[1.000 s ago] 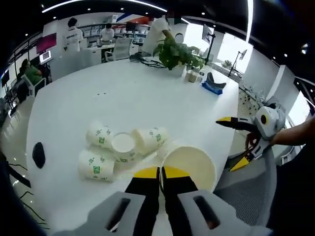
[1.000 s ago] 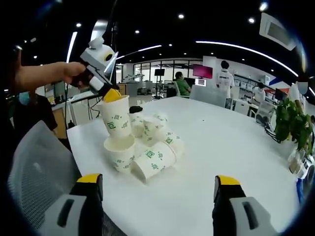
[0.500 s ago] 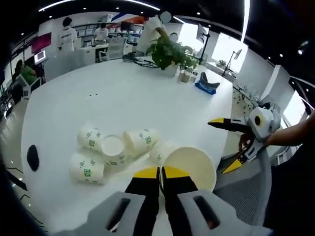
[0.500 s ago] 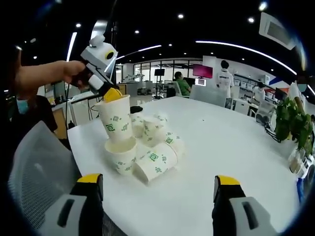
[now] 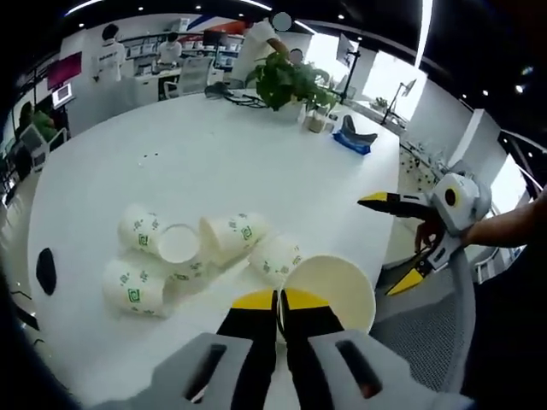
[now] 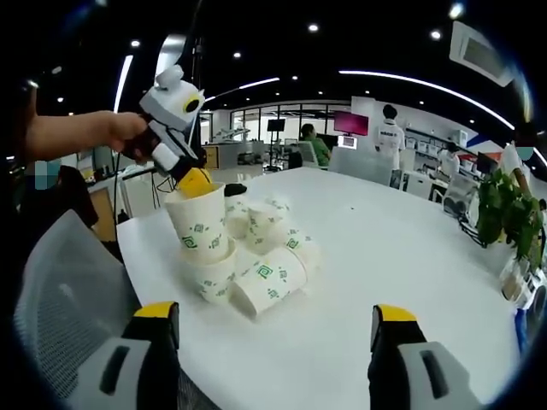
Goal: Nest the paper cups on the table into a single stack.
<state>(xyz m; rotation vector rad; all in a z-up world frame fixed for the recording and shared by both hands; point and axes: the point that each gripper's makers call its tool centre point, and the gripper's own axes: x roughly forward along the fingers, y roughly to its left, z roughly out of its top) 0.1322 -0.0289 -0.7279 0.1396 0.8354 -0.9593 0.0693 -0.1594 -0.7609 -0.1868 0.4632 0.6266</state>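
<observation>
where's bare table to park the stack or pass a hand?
Free: the wide white table stretch between the cup pile and the plant, and the strip between the pile and the right gripper, whose jaws are open. Crowded: the near corner by the chair, where the left gripper holds a cup right over the pile.

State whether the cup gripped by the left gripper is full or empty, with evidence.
Empty: the held cup shows a bare pale interior in the left gripper view, pinched at its rim by the left gripper.

The left hand-held gripper pinches a paper cup's rim above tipped cups on the table.
</observation>
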